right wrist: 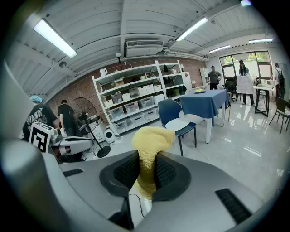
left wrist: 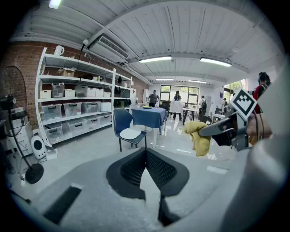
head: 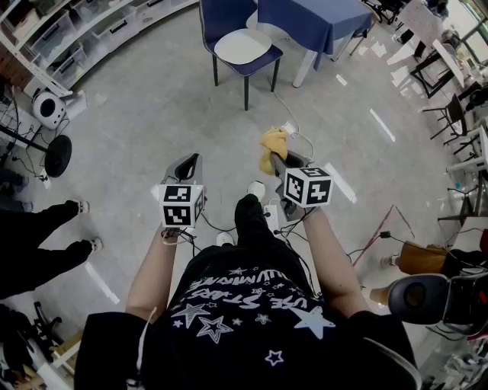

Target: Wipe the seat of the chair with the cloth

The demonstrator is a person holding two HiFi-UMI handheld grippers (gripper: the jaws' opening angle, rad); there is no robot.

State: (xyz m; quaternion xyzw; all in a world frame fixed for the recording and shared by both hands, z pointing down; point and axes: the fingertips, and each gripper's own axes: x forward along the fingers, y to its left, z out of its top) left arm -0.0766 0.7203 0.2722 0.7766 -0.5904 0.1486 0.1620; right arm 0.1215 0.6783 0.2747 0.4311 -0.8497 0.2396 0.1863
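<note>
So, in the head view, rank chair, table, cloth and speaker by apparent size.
1. chair and table: too close to rank, and the frame edge crops the table.
2. cloth and speaker: they look alike, though the cloth is nearer the camera.

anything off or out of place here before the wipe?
Nothing is spilled, tipped or broken. The chair stands upright by the table, the cloth is clamped in the right claw, and the left claw is shut and empty. Only oddity: a loose cable trails across the floor in front of the chair.
</note>
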